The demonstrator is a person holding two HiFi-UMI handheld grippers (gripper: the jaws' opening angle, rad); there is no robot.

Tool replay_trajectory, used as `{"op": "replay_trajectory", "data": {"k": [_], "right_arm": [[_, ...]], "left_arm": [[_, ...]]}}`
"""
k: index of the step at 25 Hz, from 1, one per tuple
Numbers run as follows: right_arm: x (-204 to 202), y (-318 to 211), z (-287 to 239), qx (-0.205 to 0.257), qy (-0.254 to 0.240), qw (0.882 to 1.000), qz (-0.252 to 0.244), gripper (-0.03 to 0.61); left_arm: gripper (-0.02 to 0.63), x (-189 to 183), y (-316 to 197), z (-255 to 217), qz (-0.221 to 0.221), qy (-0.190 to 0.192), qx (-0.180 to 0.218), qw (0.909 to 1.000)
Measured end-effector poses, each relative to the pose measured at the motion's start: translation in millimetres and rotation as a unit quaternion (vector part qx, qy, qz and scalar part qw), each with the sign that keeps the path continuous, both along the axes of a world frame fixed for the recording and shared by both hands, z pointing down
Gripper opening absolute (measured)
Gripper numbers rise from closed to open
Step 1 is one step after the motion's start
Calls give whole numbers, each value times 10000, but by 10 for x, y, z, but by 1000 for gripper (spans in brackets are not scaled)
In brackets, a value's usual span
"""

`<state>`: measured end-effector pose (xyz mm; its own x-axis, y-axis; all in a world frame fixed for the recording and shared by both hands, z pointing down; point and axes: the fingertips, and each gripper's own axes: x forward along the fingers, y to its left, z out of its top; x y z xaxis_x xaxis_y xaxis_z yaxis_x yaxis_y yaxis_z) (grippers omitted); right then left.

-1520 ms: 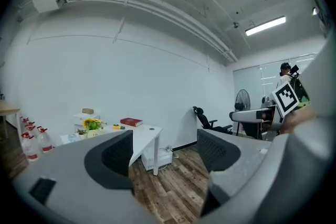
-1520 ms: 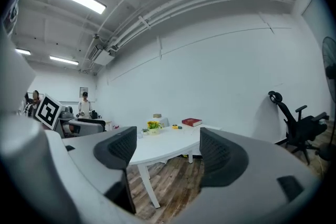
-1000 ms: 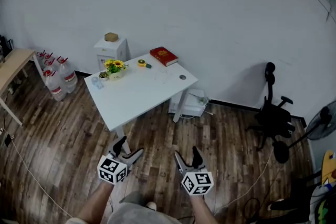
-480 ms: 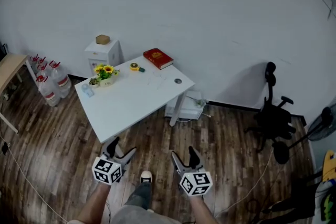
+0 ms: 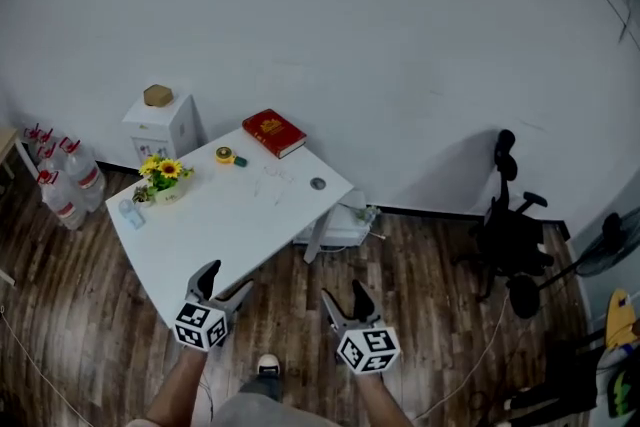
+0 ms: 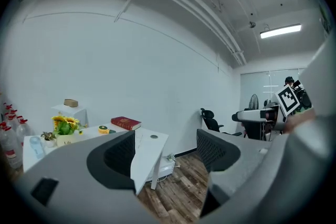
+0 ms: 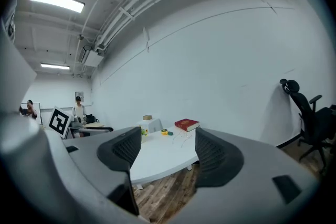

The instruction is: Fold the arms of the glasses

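Observation:
The glasses point(image 5: 272, 177) are a thin wire frame lying on the white table point(image 5: 215, 225), near its far side by the red book; the right gripper view shows them small and far off point(image 7: 181, 136). My left gripper point(image 5: 227, 277) hangs in the air just off the table's near corner, open with nothing between its fingers point(image 6: 165, 147). My right gripper point(image 5: 343, 291) is over the wooden floor to the right of the table. Its jaws stand wide and are closing, empty point(image 7: 168, 147).
On the table are a red book point(image 5: 273, 132), a yellow tape roll point(image 5: 226, 155), a sunflower pot point(image 5: 163, 177) and a small round disc point(image 5: 318, 183). A white cabinet point(image 5: 160, 123) and water bottles point(image 5: 62, 185) stand at left, an office chair point(image 5: 505, 235) at right.
Both grippers have moved forward toward the table. In the head view the table has slid left and now lies right in front of the left gripper.

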<state>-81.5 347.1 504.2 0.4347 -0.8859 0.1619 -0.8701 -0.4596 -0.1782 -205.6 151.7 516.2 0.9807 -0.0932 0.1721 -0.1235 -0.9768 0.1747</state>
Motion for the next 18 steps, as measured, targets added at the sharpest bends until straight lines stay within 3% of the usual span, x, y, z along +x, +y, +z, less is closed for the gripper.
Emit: {"op": "replay_trajectory", "data": {"k": [7, 18], "right_arm": [[695, -678, -17, -34, -12, 10000, 5, 295], [1386, -1572, 201, -96, -231, 9992, -301, 281]], "left_arm": [[359, 760, -667, -14, 107, -11, 86, 9999], [359, 1279, -1472, 169, -81, -179, 115, 9997]]}}
